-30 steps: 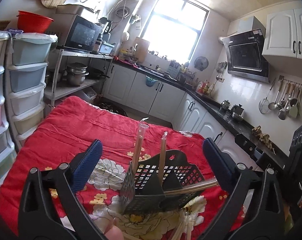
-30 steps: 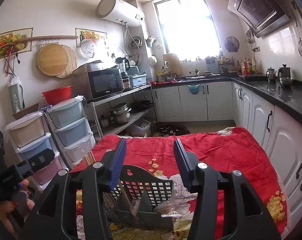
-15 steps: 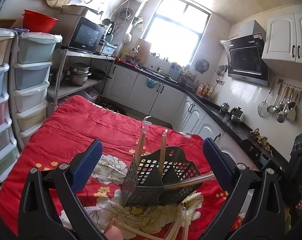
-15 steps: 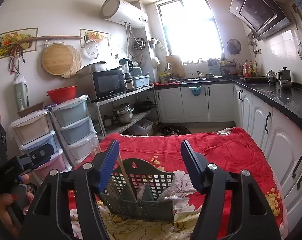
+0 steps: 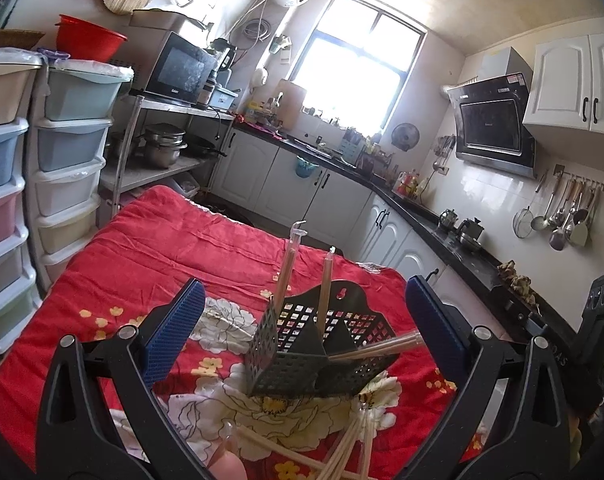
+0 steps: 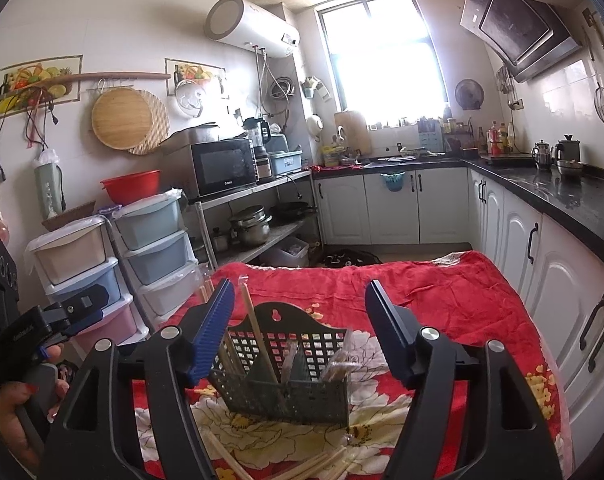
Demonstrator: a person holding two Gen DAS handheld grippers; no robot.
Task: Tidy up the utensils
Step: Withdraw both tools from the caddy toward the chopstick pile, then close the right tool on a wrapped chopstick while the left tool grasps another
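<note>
A dark perforated utensil caddy (image 5: pixel 322 356) stands on the red flowered cloth (image 5: pixel 162 248); it also shows in the right wrist view (image 6: pixel 286 376). Wrapped chopsticks (image 5: pixel 286 268) stand upright in its compartments, and one pair (image 5: pixel 378 348) leans out to the right. Loose chopsticks (image 5: pixel 342 448) lie on the cloth in front of the caddy, seen too in the right wrist view (image 6: pixel 314 464). My left gripper (image 5: pixel 302 336) is open and empty, hovering before the caddy. My right gripper (image 6: pixel 298 324) is open and empty, also facing the caddy.
Stacked plastic drawers (image 5: pixel 66 152) and a metal shelf with a microwave (image 5: pixel 178 72) stand left of the table. White cabinets and a black counter (image 6: pixel 550 200) run along the right. The person's left hand on its gripper handle (image 6: pixel 26 344) shows at the left of the right wrist view.
Both grippers have pulled back and risen a little from the caddy, so loose chopsticks on the cloth now show. The right gripper's jaws have spread wider.
</note>
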